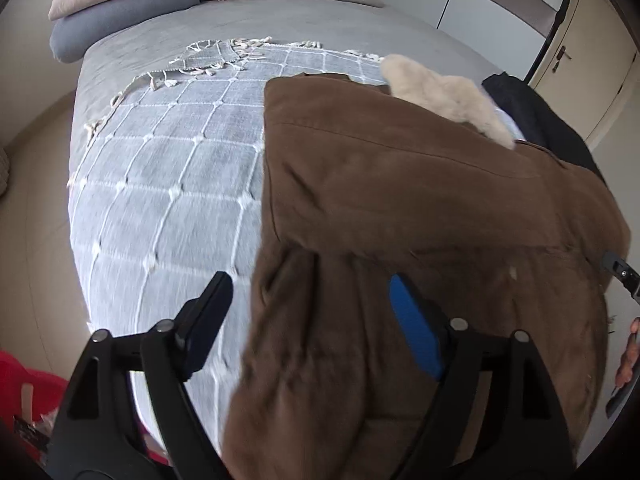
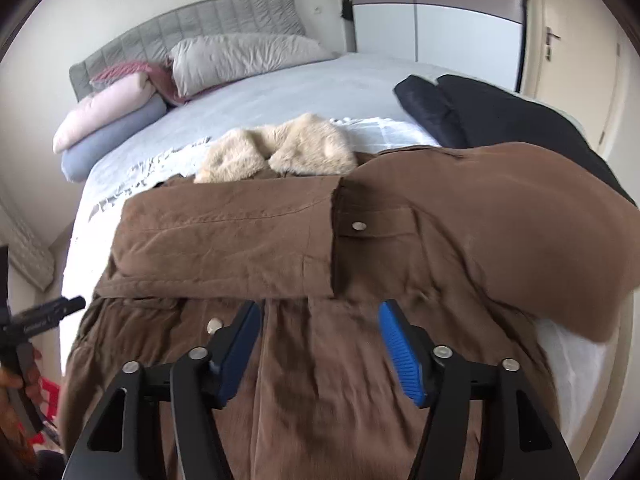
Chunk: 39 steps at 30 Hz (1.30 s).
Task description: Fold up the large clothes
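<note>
Sprawling across the right half of the bed [image 1: 120, 92], the brown coat [image 1: 400, 200] is seen with both sleeves folded in over its front and its cream fur collar [image 2: 280, 148] lying at the far end, towards the pillows [image 2: 240, 56]. At the left, the grey checked throw [image 1: 168, 184] is left bare beside the coat's edge. The left gripper [image 1: 308, 320] is held above that edge with its jaws spread wide and nothing caught between them; one black finger is seen over the throw, the blue-padded one over the brown cloth. Further right, the right gripper [image 2: 320, 344] is poised over the coat's lower part, jaws parted well and nothing gripped, the blue pads [image 2: 400, 352] clear of the fabric. Beyond the coat's right sleeve, a dark garment [image 2: 500, 120] is piled at the bed's right edge, near the door [image 2: 580, 60].
</note>
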Motion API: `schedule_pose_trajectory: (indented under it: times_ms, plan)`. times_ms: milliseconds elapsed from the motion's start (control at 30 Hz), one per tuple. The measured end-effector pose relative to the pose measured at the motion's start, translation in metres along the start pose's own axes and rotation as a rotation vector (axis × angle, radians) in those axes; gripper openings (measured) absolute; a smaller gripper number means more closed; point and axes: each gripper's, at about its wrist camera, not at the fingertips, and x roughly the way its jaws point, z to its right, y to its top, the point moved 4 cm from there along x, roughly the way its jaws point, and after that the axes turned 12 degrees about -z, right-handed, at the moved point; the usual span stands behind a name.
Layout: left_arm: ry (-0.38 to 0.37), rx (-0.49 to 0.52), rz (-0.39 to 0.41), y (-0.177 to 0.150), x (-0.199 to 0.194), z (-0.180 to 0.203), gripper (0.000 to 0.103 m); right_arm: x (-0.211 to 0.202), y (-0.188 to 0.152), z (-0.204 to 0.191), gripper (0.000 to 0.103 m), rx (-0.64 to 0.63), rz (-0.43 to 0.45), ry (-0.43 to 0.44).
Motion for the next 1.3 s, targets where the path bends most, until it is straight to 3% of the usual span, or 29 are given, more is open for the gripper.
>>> schedule_pose_trajectory:
  times_ms: [133, 333, 467, 567, 867, 1100, 1200, 1300]
  plan:
    - [-0.05, -0.003, 0.012, -0.033, -0.028, 0.01, 0.092, -0.039, -0.028, 0.003, 0.075, 0.007, 0.024, 0.017]
    - [-0.071, 0.026, 0.038, -0.069, -0.06, 0.028, 0.1, -0.081, -0.072, 0.013, 0.078, 0.013, 0.063, -0.023]
    - [-0.097, 0.064, 0.037, -0.086, -0.071, 0.044, 0.1, -0.106, -0.096, 0.02, 0.078, -0.023, 0.127, -0.136]
    - [-0.101, 0.091, 0.043, -0.091, -0.075, 0.054, 0.1, -0.115, -0.11, 0.024, 0.081, -0.057, 0.109, -0.19]
    - [-0.122, 0.204, 0.063, -0.063, -0.057, 0.083, 0.1, -0.109, -0.111, 0.069, 0.087, 0.087, 0.056, -0.099]
    - [-0.139, 0.258, 0.097, -0.022, -0.006, 0.108, 0.1, -0.077, -0.098, 0.149, 0.087, 0.299, 0.059, 0.027]
    - [-0.186, 0.255, 0.109, -0.014, 0.021, 0.114, 0.1, -0.059, -0.09, 0.193, 0.087, 0.429, 0.073, 0.083]
    - [-0.201, 0.217, 0.014, -0.006, 0.044, 0.121, 0.1, -0.041, -0.087, 0.232, 0.086, 0.538, 0.094, 0.115]
